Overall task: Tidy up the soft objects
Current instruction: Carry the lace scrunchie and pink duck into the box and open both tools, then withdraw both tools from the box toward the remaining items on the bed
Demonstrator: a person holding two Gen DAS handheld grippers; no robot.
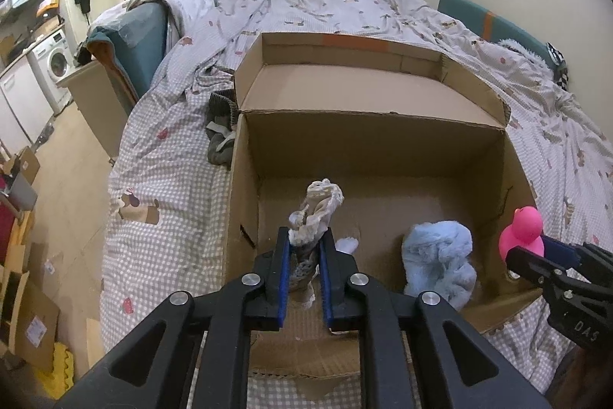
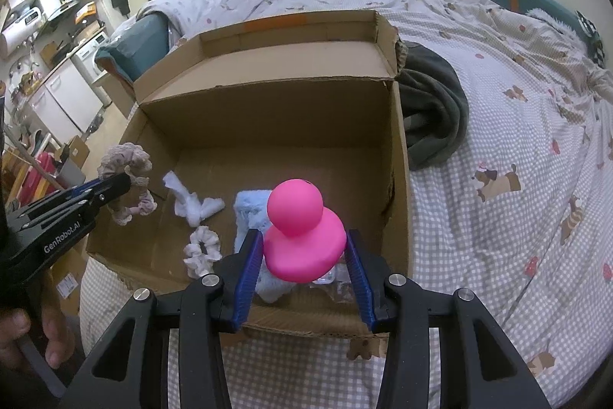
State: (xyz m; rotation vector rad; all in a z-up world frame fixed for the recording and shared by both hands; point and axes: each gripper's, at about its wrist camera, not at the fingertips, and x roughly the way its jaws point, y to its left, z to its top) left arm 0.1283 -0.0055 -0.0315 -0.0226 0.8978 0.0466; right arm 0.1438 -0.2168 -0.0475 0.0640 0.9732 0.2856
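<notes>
An open cardboard box [image 1: 367,119] [image 2: 268,117] stands on the bed. My left gripper [image 1: 306,242] [image 2: 122,183] hangs over the box's left side, shut on a beige-pink scrunchie [image 1: 316,209] [image 2: 126,161] that sticks out past its blue pads. Over the box's near right part, my right gripper [image 2: 302,252] [image 1: 532,248] is shut on a pink rubber duck [image 2: 300,236] [image 1: 523,230], both pads against its body. On the box floor lie a light blue fluffy cloth [image 1: 440,259] [image 2: 247,207], a white scrunchie [image 2: 201,250] and a white scrap of fabric [image 2: 191,204].
A dark grey-green blanket [image 2: 433,110] lies against the box's right wall, and a grey garment [image 1: 220,137] against its left. The checked sheet [image 2: 498,217] covers the bed. Flat cartons [image 1: 23,313] and a washing machine [image 1: 57,62] are on the floor at left. A hand [image 2: 23,340] holds the left gripper.
</notes>
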